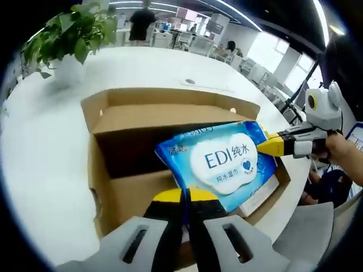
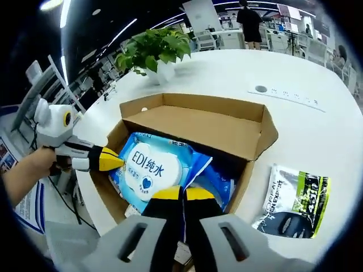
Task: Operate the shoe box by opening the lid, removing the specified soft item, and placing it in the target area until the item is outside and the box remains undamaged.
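- A brown cardboard box (image 1: 113,170) sits open on a white table (image 1: 51,141), its lid (image 2: 198,127) folded back.
- A blue pack of wet wipes (image 1: 227,158) is tilted up out of the box, most of it above the rim, its lower edge apparently inside.
- The left gripper (image 1: 185,198) is clamped on one edge of the pack, yellow-tipped jaws pressed together.
- The right gripper (image 2: 182,195) is clamped on the opposite edge, jaws likewise closed on the wrapper.
- In the right gripper view, a black and green sachet (image 2: 292,207) lies on the table just beside the box; a potted plant (image 2: 154,51) stands beyond it.
- Risk: the pack is soft and held only by its edges, so pulling the grippers apart could tear the wrapper or slip one grip.
- Risk: if one grip fails, the pack could drop back into the box.
- Risk: dragging the pack against the near wall could bend or tear the cardboard.
- Risk: setting it down carelessly could land it on the sachet.
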Demonstrator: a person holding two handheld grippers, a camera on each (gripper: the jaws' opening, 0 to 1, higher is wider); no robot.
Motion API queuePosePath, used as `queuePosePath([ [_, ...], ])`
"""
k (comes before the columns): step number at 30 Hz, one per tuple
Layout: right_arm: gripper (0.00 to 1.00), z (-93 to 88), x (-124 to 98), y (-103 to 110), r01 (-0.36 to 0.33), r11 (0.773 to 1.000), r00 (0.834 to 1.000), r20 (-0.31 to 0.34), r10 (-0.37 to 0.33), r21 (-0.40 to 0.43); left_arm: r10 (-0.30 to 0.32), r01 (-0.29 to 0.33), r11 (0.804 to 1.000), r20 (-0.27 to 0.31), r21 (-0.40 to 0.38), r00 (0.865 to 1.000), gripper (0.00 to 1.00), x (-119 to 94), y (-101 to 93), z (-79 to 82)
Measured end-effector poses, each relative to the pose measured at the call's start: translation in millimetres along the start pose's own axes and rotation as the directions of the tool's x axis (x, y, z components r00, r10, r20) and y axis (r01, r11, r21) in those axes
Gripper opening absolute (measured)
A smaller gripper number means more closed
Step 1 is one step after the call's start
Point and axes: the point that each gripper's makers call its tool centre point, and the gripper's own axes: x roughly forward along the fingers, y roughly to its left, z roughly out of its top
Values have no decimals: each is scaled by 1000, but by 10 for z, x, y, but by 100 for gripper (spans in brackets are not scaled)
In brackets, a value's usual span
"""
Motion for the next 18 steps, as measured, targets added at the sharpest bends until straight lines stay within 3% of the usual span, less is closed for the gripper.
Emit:
queuePosePath([
  [12, 0, 89, -333, -65, -1, 999, 999, 54, -1, 33, -42, 42, 999, 41, 11, 998, 0, -123, -309, 184],
  [18, 0, 117, -539, -194, 5, 999, 997, 74, -9, 48, -60, 59, 998, 50, 22, 997, 0, -112, -540, 258],
])
